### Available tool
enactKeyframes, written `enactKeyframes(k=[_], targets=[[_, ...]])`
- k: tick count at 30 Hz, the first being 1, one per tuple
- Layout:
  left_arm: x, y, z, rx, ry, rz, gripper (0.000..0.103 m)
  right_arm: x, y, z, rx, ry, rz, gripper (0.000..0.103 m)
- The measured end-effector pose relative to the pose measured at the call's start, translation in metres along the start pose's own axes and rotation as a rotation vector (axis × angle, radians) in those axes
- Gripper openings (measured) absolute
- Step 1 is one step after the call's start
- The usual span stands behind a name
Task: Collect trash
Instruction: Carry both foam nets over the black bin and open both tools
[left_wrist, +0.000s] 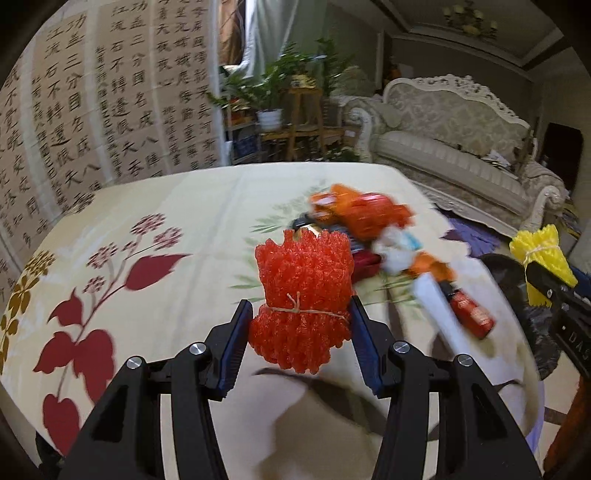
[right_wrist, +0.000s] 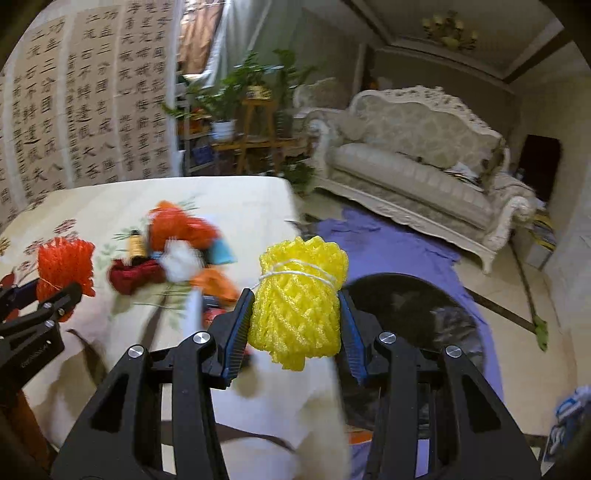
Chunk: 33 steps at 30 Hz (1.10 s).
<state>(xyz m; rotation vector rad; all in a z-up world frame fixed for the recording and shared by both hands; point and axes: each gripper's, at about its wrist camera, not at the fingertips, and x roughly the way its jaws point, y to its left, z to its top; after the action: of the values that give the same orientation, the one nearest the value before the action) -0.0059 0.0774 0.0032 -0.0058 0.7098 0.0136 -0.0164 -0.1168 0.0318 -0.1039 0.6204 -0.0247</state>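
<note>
2 bundles of foam netting are held off the table (left_wrist: 155, 206), each tied round with string. The red bundle (left_wrist: 303, 299) is clamped between the blue pads of the left gripper (left_wrist: 301, 332), above the flowered cloth. The yellow bundle (right_wrist: 301, 299) is pinched between the jaws of the right gripper (right_wrist: 295, 325), past the table edge and over a black bin (right_wrist: 413, 314) lined with a dark bag; what lies in the bin cannot be told. Columns of Chinese calligraphy are seen on the wall panels (left_wrist: 110, 103), too blurred to be read with certainty. A heap of wrappers (left_wrist: 364, 218) and a red can (left_wrist: 471, 312) are left on the cloth, their labels smeared
</note>
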Motion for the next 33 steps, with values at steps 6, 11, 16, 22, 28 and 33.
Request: enactKeyframes(k=[6, 11, 16, 22, 28, 33], targets=[[-0.001, -0.054, 0.008, 0.063, -0.036, -0.064, 0.052, 0.002, -0.049, -0.013, 0.073, 0.006, -0.09, 0.044], [0.002, -0.094, 0.011, 0.121, -0.056, -0.104, 0.052, 0.008, -0.082, -0.022, 0.125, 0.009, -0.128, 0.044], [0.008, -0.126, 0.013, 0.163, -0.062, -0.136, 0.052, 0.016, -0.108, -0.03, 0.159, 0.011, -0.151, 0.044], [0.022, -0.161, 0.016, 0.218, -0.048, -0.158, 0.052, 0.027, -0.132, -0.034, 0.201, 0.021, -0.165, 0.045], [0.035, -0.191, 0.021, 0.252, -0.041, -0.168, 0.052, 0.039, -0.152, -0.036, 0.224, 0.035, -0.163, 0.045], [0.05, -0.209, 0.024, 0.277, -0.019, -0.16, 0.052, 0.053, -0.165, -0.035, 0.242, 0.052, -0.155, 0.045]])
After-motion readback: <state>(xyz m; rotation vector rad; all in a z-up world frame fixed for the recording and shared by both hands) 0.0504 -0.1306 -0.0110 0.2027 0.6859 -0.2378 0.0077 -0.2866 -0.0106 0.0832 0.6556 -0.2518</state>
